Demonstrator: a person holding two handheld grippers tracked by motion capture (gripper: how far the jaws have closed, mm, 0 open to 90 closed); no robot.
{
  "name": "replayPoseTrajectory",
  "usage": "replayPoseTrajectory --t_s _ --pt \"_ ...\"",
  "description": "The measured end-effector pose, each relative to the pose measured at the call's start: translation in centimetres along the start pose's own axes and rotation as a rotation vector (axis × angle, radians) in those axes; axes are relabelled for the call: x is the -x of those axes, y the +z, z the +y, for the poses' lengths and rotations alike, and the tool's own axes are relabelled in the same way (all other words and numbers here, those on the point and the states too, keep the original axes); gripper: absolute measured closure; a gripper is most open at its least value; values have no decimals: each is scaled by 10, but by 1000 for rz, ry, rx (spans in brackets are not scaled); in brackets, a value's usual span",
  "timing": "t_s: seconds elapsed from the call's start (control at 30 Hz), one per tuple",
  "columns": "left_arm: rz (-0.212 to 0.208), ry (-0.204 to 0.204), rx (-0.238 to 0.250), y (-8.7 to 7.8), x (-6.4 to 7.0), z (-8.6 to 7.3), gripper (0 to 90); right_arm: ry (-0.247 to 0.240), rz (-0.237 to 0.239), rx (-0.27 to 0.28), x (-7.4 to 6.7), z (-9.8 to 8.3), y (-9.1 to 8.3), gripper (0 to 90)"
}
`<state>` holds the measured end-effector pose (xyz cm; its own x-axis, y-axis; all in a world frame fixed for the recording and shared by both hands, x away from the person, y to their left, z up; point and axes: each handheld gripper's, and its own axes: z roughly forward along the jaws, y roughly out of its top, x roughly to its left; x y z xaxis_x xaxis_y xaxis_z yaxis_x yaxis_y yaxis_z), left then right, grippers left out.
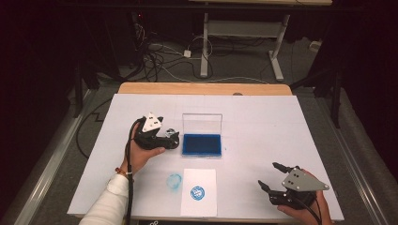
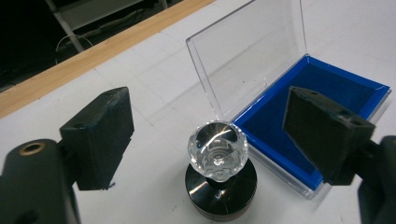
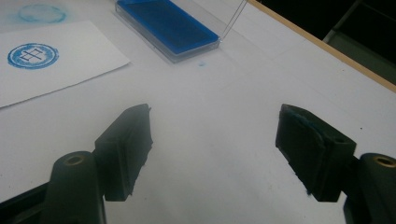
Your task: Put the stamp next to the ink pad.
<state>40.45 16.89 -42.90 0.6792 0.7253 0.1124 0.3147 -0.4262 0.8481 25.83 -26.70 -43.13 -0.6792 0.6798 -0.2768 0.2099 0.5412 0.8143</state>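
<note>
The left gripper (image 1: 172, 138) sits near the middle of the white table (image 1: 263, 136), its jaws spread wide apart on either side of a stamp (image 2: 217, 167) without touching it. The stamp stands upright on the table on its round black base, its clear faceted knob on top, just beside the near left corner of the ink pad (image 1: 202, 145). The pad is a shallow blue tray in a clear case, its see-through lid (image 1: 202, 123) standing open at the back.

The right gripper (image 1: 273, 176) rests at the near right corner of the table, well apart from the stamp, its jaws parted with nothing between them.

Closer to the person lies a sheet of white paper (image 1: 199, 206) bearing a round blue stamp mark (image 1: 197, 192). Just left of the paper a fainter blue ring (image 1: 174, 182) smudges the table itself.
</note>
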Motion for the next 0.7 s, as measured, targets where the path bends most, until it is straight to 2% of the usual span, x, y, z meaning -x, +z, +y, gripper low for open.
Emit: replayPoseTrajectory --t_s 0.3,0.53,0.7 --pt "10 26 18 -6 6 4 159 3 1 3 0 0 0 269" --pt "29 89 28 -19 14 9 159 11 -2 4 0 0 0 269" --pt "21 117 46 -33 23 14 159 18 -10 6 1 0 -1 270"
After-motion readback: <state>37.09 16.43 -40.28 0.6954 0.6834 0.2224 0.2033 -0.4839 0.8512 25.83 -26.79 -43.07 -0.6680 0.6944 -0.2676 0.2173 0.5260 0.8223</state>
